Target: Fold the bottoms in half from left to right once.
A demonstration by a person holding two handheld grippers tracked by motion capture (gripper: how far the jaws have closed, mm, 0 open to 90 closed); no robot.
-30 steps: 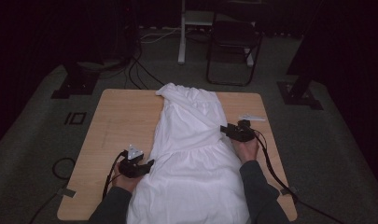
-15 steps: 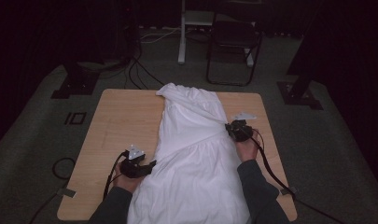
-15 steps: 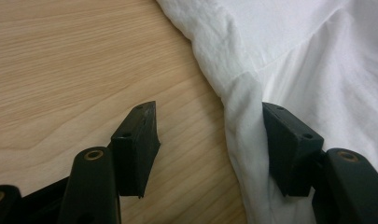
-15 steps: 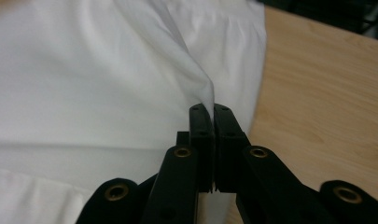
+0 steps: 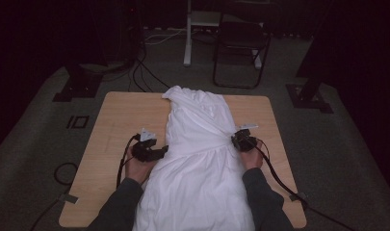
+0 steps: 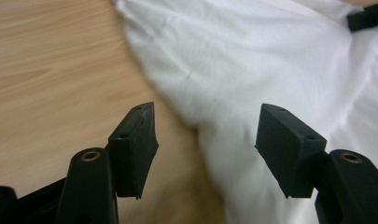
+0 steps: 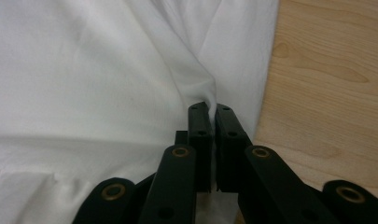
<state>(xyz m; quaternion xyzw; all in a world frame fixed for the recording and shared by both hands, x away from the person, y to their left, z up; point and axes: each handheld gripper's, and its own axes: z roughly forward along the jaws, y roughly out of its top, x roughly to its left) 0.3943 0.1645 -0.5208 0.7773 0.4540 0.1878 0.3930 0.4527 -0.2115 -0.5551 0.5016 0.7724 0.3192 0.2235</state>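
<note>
A white dress (image 5: 202,159) lies lengthwise down the middle of the wooden table (image 5: 115,120), its skirt hanging over the near edge. My right gripper (image 5: 238,140) is at the dress's right waist edge, shut on a pinched fold of the white cloth (image 7: 210,95); the jaws of my right gripper (image 7: 213,109) stand together with fabric between them. My left gripper (image 5: 156,153) is at the left waist edge. Its jaws have just been opening and stand wide in the left gripper view (image 6: 207,140), with the dress's edge (image 6: 270,56) and bare table (image 6: 51,60) between them, untouched.
Bare wood lies on both sides of the dress (image 7: 326,84). Cables trail from both grippers over the near table edge (image 5: 274,175). Beyond the table stand a dark chair (image 5: 240,53) and stand bases on the grey floor. The right gripper's tip shows far off (image 6: 366,16).
The right gripper has dropped onto the dress's right waist edge and shut on a fold. The left hand has moved away from the person along the left edge, with its jaws wider.
</note>
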